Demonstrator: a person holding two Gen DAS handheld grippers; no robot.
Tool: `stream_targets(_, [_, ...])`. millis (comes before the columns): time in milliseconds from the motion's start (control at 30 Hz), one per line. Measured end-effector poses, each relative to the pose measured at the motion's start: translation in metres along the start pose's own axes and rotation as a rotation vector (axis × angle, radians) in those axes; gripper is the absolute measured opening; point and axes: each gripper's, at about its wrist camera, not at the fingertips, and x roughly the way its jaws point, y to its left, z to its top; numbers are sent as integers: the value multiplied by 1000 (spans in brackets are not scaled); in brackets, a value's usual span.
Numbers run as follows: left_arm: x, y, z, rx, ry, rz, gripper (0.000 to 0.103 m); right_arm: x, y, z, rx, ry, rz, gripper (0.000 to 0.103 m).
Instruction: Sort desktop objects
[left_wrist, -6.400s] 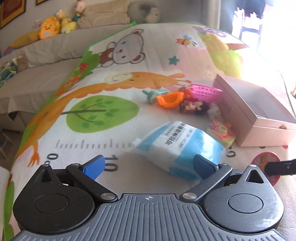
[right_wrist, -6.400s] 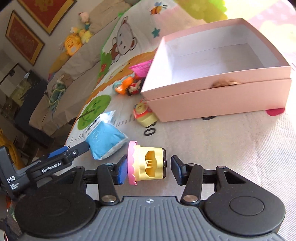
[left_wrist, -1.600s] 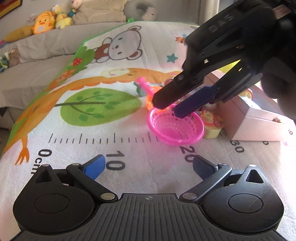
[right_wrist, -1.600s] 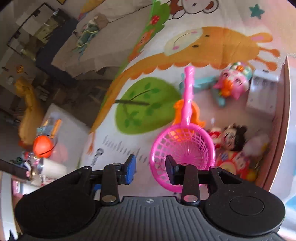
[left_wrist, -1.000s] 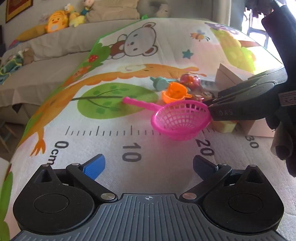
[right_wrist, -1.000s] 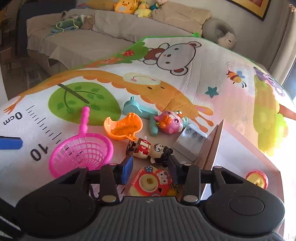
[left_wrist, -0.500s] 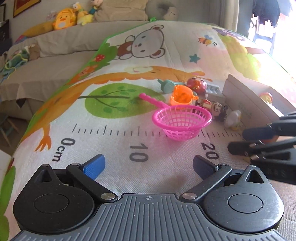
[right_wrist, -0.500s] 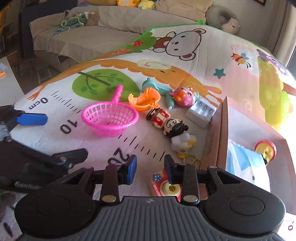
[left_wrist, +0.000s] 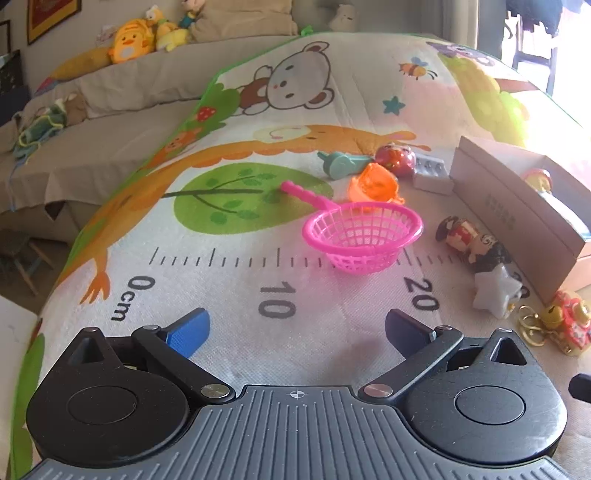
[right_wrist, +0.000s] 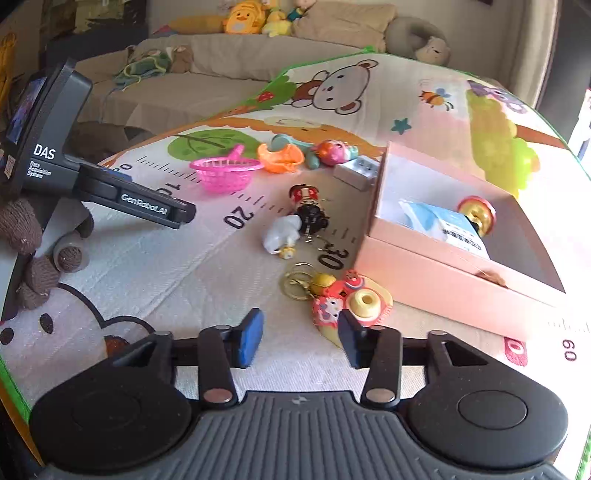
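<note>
A red-and-yellow flat plastic toy with a yellow ring on its face and gold key rings attached (right_wrist: 347, 302) lies on the printed cartoon play mat (right_wrist: 155, 258), just beside the front wall of the open pink cardboard box (right_wrist: 436, 273) and right in front of the right hand-held gripper (right_wrist: 301, 334), whose blue-padded jaws are opening with nothing between them. Inside the box lie a blue-and-white soft packet (right_wrist: 439, 223) and a small round red-and-gold toy (right_wrist: 476, 214). Farther out on the mat sit a white star-shaped toy (left_wrist: 496, 291), a dark-haired doll figure in red (left_wrist: 471, 240), a grey ridged block (right_wrist: 356, 170), an orange plastic scoop (left_wrist: 375, 184), a pink-and-teal round toy (right_wrist: 332, 151) and a pink plastic mesh basket with a handle (left_wrist: 362, 232) standing upright near the printed ruler marks. The left hand-held gripper (left_wrist: 295, 328) hovers over the mat in front of the basket, its jaws wide apart and empty. A beige sofa with plush toys (left_wrist: 147, 33) runs behind the mat.
</note>
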Motion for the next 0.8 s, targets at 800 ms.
stream_targets(800, [11,6,20,34,52,50,103,14,-53,-27,308,-89,-10,92])
